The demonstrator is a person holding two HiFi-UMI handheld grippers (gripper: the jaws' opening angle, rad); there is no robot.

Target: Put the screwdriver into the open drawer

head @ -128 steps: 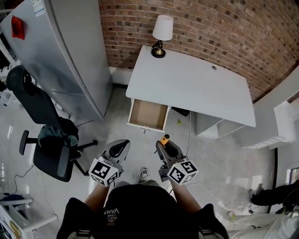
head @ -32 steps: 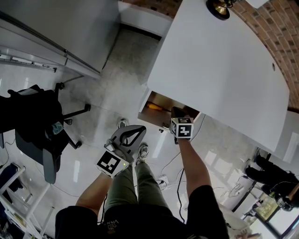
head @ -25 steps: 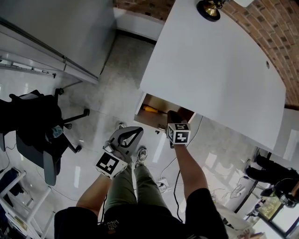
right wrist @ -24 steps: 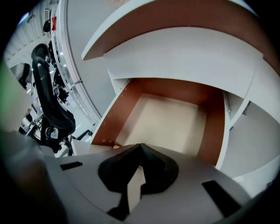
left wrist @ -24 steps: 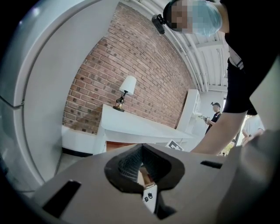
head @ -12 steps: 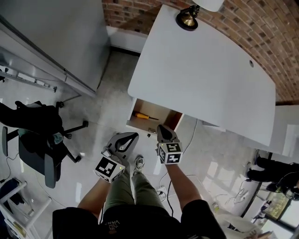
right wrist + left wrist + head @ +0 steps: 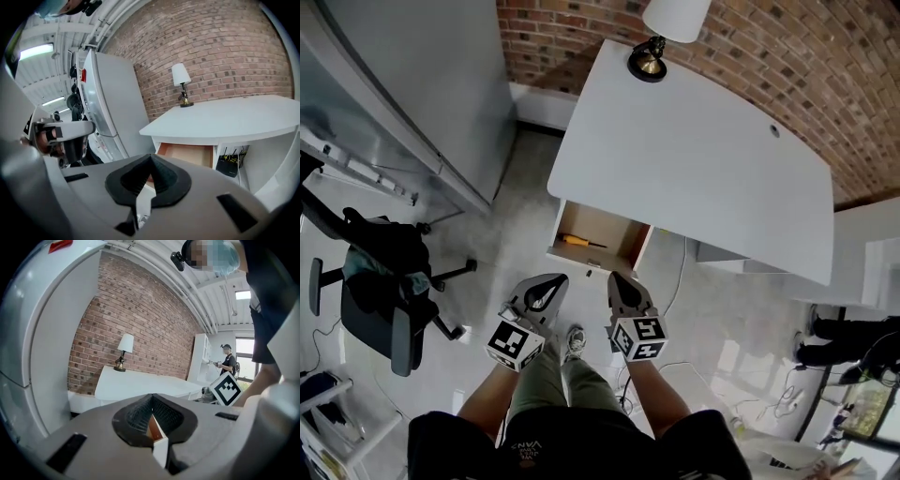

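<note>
The screwdriver [image 7: 580,242], with a yellow-orange handle and dark shaft, lies flat inside the open drawer [image 7: 614,230] of the white desk [image 7: 694,159]. Both grippers hang in front of the drawer, apart from it, above the floor. My left gripper [image 7: 558,278] is shut with nothing between its jaws, its pads [image 7: 140,416] meeting at the tip. To its right, my right gripper [image 7: 615,277] is shut and empty too. In the right gripper view the drawer [image 7: 187,153] shows beyond the right gripper [image 7: 151,157]; the screwdriver is hidden there.
A table lamp [image 7: 661,28] stands at the desk's far corner against the brick wall. A tall grey fridge [image 7: 412,94] is at the left, with a black office chair [image 7: 380,281] in front of it. Cables trail on the floor under the desk's right side.
The right gripper, which reached into the drawer a second ago, has drawn back and risen, empty. The screwdriver it carried earlier stays in the drawer. The left gripper rose a little.
</note>
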